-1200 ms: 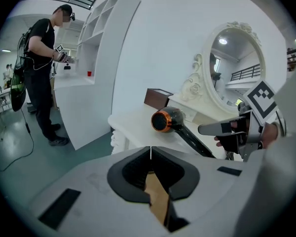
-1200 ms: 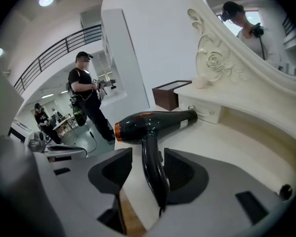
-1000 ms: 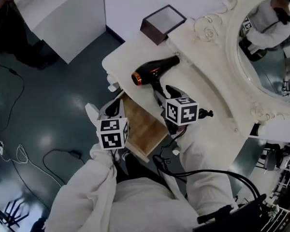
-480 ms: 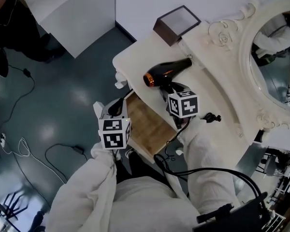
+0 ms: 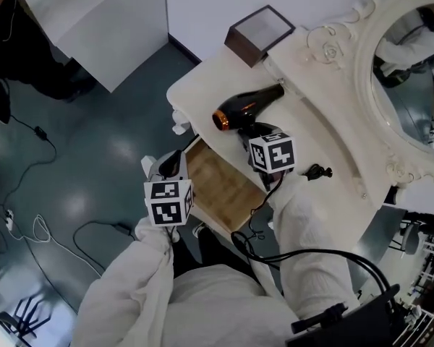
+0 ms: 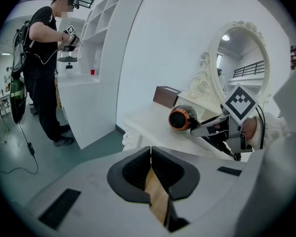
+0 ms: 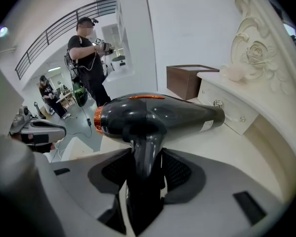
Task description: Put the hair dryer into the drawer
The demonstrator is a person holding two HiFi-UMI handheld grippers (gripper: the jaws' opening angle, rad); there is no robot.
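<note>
Black handle [image 7: 144, 135] in closing right claw [image 7: 145, 150]

Bright, even indoor light from overhead; shadows soft and faint.

Head view: glossy floor [image 5: 94, 157] carried pale sheen patches at centre left. Cream counter [image 5: 202, 89] ran near white, with little surface detail. Mirror [image 5: 419, 71] at upper right was bright.

Both gripper views: strong fisheye, black corners, straight lines bowed toward the edges.

Right gripper view: hair dryer [image 7: 158, 115] showed soft highlights along its dark shell.

Left gripper view: left tool [image 6: 149, 149] was soft in the lower frame; a lamp glared at upper right.
</note>
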